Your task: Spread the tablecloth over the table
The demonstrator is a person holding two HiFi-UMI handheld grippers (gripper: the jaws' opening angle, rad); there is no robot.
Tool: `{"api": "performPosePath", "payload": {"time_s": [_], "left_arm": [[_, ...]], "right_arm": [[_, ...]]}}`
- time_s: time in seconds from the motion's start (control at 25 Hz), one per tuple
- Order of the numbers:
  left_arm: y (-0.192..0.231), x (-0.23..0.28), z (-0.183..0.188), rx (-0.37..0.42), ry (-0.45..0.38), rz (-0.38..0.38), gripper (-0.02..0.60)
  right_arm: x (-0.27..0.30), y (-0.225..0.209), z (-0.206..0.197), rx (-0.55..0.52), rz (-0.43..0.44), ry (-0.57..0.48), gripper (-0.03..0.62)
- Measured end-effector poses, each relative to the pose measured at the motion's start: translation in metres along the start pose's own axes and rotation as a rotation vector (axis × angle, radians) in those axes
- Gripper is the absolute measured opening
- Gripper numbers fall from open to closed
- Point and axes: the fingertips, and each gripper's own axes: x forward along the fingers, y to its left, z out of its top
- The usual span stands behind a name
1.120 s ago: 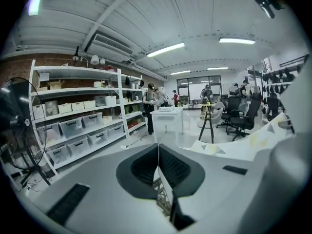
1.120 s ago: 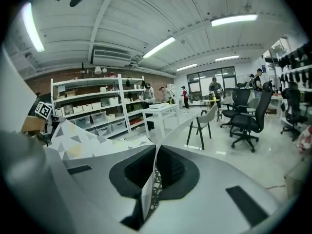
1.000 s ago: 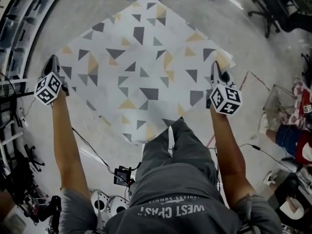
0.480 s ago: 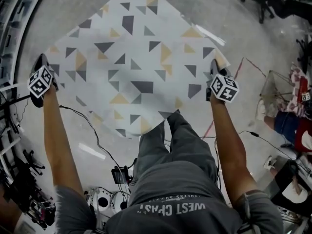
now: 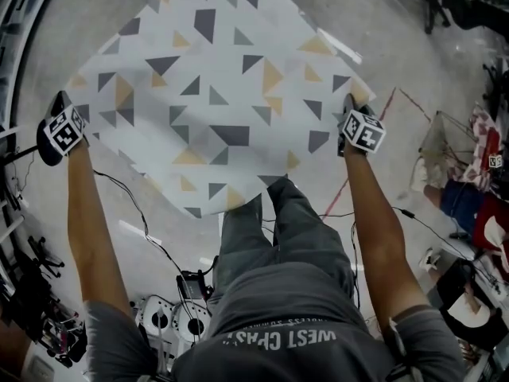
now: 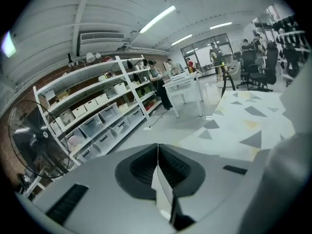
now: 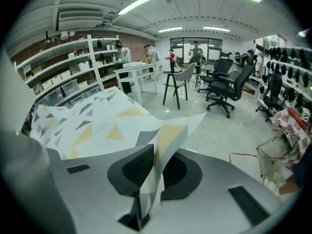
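Left gripper (image 5: pixel 57 102) was clenched on one side corner of a white fabric tablecloth printed with grey and yellow triangles (image 5: pixel 215 94). Right gripper (image 5: pixel 348 106) had the opposite corner bunched between its pads, and its jaws had just been easing open. The cloth was opened out as a diamond in front of the person, its near corner at their legs and its far corner cut off at the top. Whatever carried it was hidden beneath.

It looked thin, light and limp — likely to billow, crease and slide, so best held by its corners and kept taut between both grippers.

Only the head view showed the whole spread and both arms. Only the left gripper view showed a thin sliver of cloth in closed jaws, with white shelving of storage boxes (image 6: pixel 97 106) beyond. Only the right gripper view showed the folded, yellow-patched corner rising from the pads, with black office chairs (image 7: pixel 224 89) behind.
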Motion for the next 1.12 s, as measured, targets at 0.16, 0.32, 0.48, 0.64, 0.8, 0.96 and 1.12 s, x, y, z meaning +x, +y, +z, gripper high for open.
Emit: {"api": "performPosePath", "payload": {"time_s": [0.16, 0.32, 0.48, 0.64, 0.8, 0.96, 1.12], "left_arm": [[-0.001, 0.009, -0.026, 0.021, 0.065, 0.039, 0.006], [-0.005, 0.003, -0.059, -0.016, 0.098, 0.078, 0.132], [-0.038, -0.014, -0.079, -0.049, 0.086, 0.044, 0.132], [-0.09, -0.04, -0.08, -0.058, 0.036, -0.026, 0.132], [-0.147, -0.074, -0.077, -0.108, 0.012, -0.105, 0.131], [-0.185, -0.103, -0.076, -0.139, 0.007, -0.156, 0.13], [-0.197, -0.135, -0.066, -0.18, -0.021, -0.184, 0.13]], "right_arm": [[0.015, -0.008, -0.016, 0.021, -0.02, 0.047, 0.063], [0.019, -0.011, -0.02, 0.012, -0.023, 0.052, 0.078], [0.017, -0.02, -0.019, -0.006, -0.064, 0.035, 0.157], [0.013, -0.033, -0.02, 0.031, -0.093, 0.034, 0.23], [0.008, -0.046, -0.024, 0.101, -0.106, 0.032, 0.237], [0.003, -0.063, -0.032, 0.158, -0.163, 0.068, 0.241], [-0.009, -0.077, -0.033, 0.159, -0.198, 0.096, 0.224]]}}
